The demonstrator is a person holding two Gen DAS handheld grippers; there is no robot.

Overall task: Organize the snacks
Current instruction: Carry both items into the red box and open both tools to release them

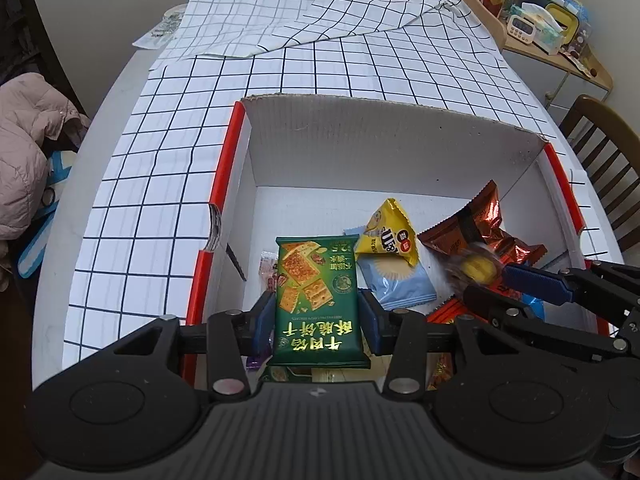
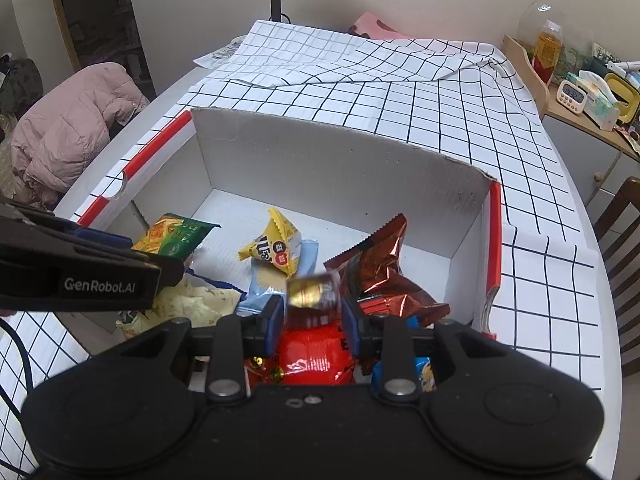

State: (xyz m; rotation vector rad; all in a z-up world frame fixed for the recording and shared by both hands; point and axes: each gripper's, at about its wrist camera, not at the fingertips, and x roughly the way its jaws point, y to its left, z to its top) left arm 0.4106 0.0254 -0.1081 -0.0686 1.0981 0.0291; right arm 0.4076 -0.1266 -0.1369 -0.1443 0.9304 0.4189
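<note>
While both grippers hang over the box (image 1: 360, 120), each has a snack clamped between its pads. The left gripper (image 1: 316, 312) pinches a green cracker pack (image 1: 316, 280) by its sides, upright, low over the box's near left part. The right gripper (image 2: 312, 312) is closed on a small clear-wrapped sweet with a yellow centre (image 2: 310, 290), blurred in both views, so its exact shape cannot be told; it sits over the near right of the box, above a red packet (image 2: 312, 352). Already lying inside are a yellow pouch (image 1: 386, 236) resting on a pale blue packet (image 1: 394, 280), a copper foil bag (image 2: 380, 268) propped near the right wall, a cream wrapper (image 2: 188, 304) at the near left, and a blue pack (image 2: 422, 372) at the near right edge. The far half of the box floor is bare. Judging from that, the job looks well under way: several snacks are in, and these two look about to join them, needing only a release once low enough. The checked cloth (image 1: 280, 60) around the box shows no loose snacks in either view, so little may be left, though the table nearest the person is hidden behind the grippers. Whether the snacks are meant to be sorted or lined up inside the box cannot be judged from here; at present they lie in a loose heap.
</note>
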